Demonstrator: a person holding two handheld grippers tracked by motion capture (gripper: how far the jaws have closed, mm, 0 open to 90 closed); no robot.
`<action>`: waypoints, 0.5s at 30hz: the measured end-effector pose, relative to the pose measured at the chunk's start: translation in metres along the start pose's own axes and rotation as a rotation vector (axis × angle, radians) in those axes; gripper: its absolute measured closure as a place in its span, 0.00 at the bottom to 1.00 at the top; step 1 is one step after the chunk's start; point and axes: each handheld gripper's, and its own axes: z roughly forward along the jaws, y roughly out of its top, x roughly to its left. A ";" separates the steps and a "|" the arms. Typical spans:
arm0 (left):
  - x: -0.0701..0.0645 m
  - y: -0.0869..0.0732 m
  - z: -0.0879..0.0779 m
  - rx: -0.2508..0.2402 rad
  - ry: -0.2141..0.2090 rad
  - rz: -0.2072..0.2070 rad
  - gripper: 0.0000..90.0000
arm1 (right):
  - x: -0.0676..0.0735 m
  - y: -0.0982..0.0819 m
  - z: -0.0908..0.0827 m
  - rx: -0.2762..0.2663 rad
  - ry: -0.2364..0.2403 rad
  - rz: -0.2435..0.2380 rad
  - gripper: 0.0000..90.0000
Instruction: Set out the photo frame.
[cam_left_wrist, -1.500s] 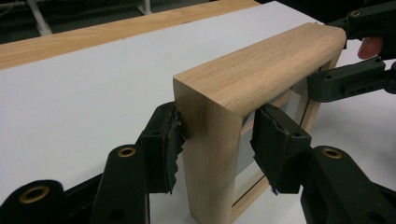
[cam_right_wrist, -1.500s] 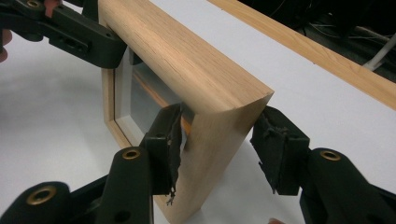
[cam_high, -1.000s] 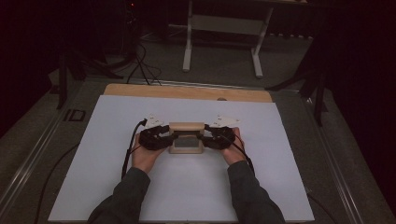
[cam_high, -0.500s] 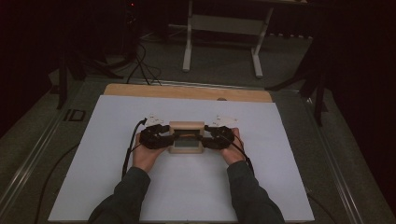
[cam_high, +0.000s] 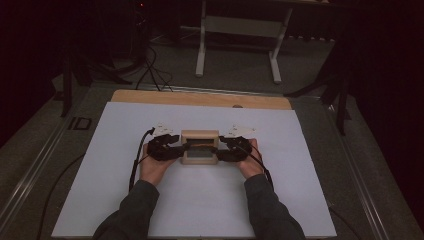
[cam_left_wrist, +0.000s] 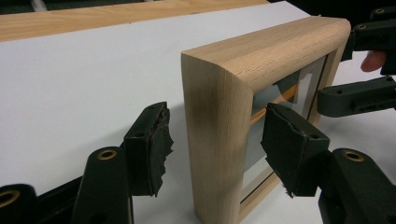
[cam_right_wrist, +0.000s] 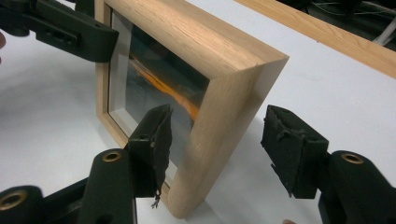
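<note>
Now the wooden frame (cam_high: 200, 147) stands mid-picture, long axis left-right, between left gripper (cam_high: 175, 148) and right gripper (cam_high: 224, 149), both jaws just opened clear of its ends.

left gripper (cam_high: 181, 148), right gripper (cam_high: 220, 150), fingers just opening

The picture frame (cam_left_wrist: 261, 51) is pale, unvarnished-looking wood with fine straight grain, matt, its corners rounded smooth; a glossy glass pane (cam_right_wrist: 154, 79) sits in its front. Each claw is matt black plastic with brass-coloured rivets, its pads (cam_left_wrist: 156, 144) rough and ragged-edged. The tabletop (cam_high: 200, 205) is smooth matt white, with bare light wood along the upper edge.
</note>
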 end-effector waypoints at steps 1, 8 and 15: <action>0.001 -0.001 -0.002 -0.001 0.005 0.001 0.46 | 0.000 -0.001 -0.002 0.000 0.000 0.000 0.46; 0.002 -0.004 -0.010 0.003 0.014 -0.004 0.46 | -0.003 -0.006 -0.012 -0.005 -0.006 0.021 0.45; -0.001 -0.009 -0.023 0.017 0.039 0.028 0.46 | -0.004 -0.014 -0.023 0.012 -0.026 0.036 0.44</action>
